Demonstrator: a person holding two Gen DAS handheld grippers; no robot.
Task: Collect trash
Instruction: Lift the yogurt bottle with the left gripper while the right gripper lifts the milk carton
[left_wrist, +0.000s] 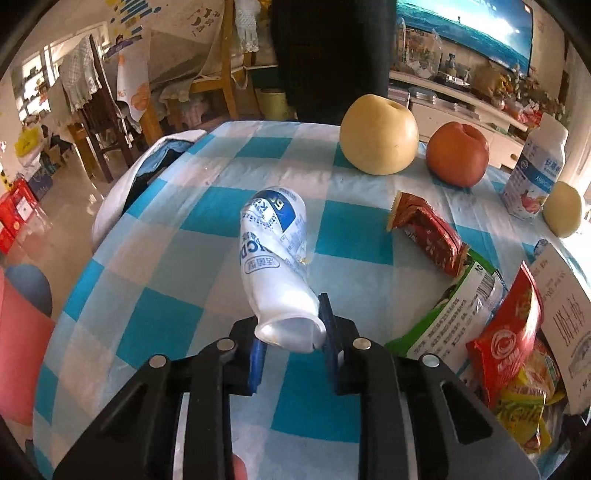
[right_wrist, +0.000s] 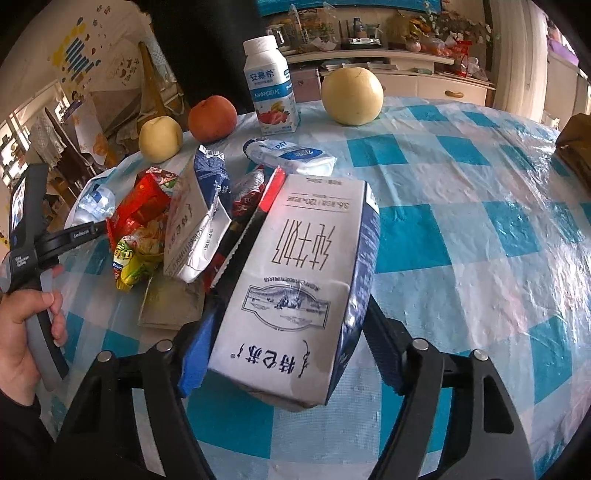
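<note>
A crumpled white and blue cup (left_wrist: 273, 251) points away from me over the checked tablecloth (left_wrist: 177, 295). My left gripper (left_wrist: 291, 328) is shut on its open near end, blue pads (left_wrist: 327, 314) pressing both sides. A white milk carton (right_wrist: 295, 280) lies lengthwise between the fingers of my right gripper (right_wrist: 288, 328), which is shut on its sides; the same carton (left_wrist: 565, 314) shows at the right edge of the left wrist view. A heap of trash lies left of it: a flattened carton (right_wrist: 195, 229), red snack bags (right_wrist: 140, 206) and yellow wrappers (right_wrist: 133, 258).
Two pears (right_wrist: 351, 96) (right_wrist: 160, 138), an apple (right_wrist: 212, 118) and an upright yogurt bottle (right_wrist: 269, 88) stand at the far side, a squashed white cup (right_wrist: 291, 155) before them. A red wrapper (left_wrist: 428, 232) and green packet (left_wrist: 454, 306) lie nearby. A hand (right_wrist: 26, 321) grips the left tool.
</note>
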